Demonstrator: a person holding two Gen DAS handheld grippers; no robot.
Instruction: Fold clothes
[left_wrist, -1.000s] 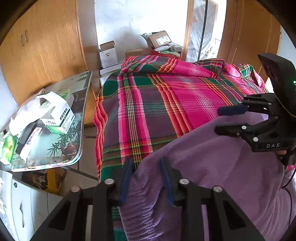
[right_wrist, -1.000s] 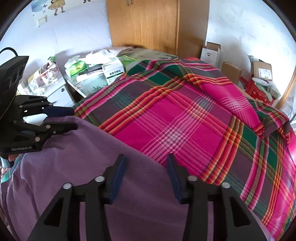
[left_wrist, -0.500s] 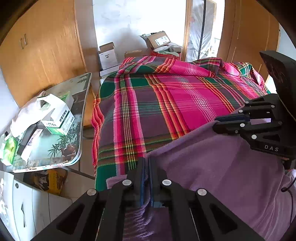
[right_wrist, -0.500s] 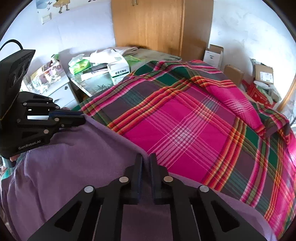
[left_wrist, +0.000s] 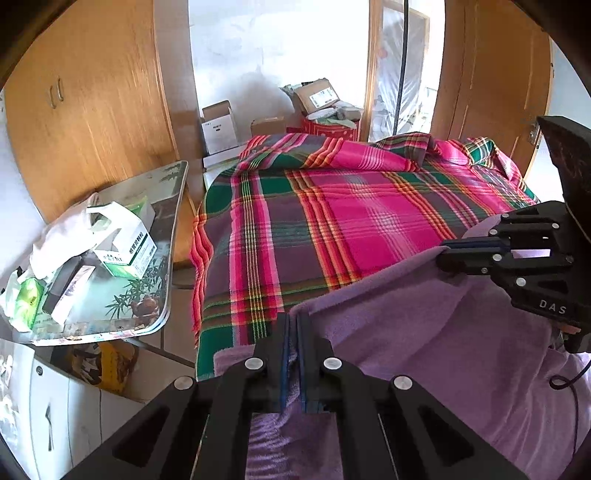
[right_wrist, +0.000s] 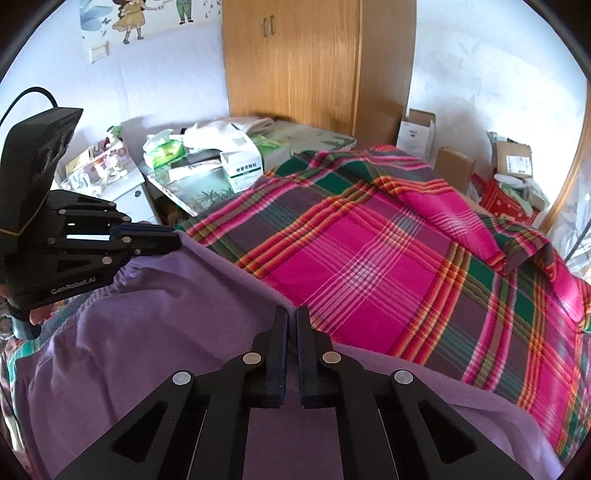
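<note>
Fingers of the left gripper are clenched on the far edge of the purple garment, the cloth pinched between the blue pads, and the fingers of the right gripper are likewise pressed together on that same edge, further along it. Each wrist view shows the other gripper off to the side, biting the hem with the edge drawn fairly taut between the two.

The garment lies at the near end of the bed, spread over the pink plaid blanket, most of it bunched below the grippers towards the person. Beside the bed stands a counter cluttered with boxes and bags, well clear of the cloth.

By my reading the step in hand is the grasp at the start of a fold: both corners of one edge are secured and the edge looks slightly raised off the blanket. The next move would call for lifting both grippers together, keeping them evenly apart so the edge stays straight, then carrying it over to meet the opposite edge.

The held edge, and so the garment's apparent long axis, runs across the bed from one gripper to the other; its full outline is hidden, so which end is the collar or waist I cannot tell
</note>
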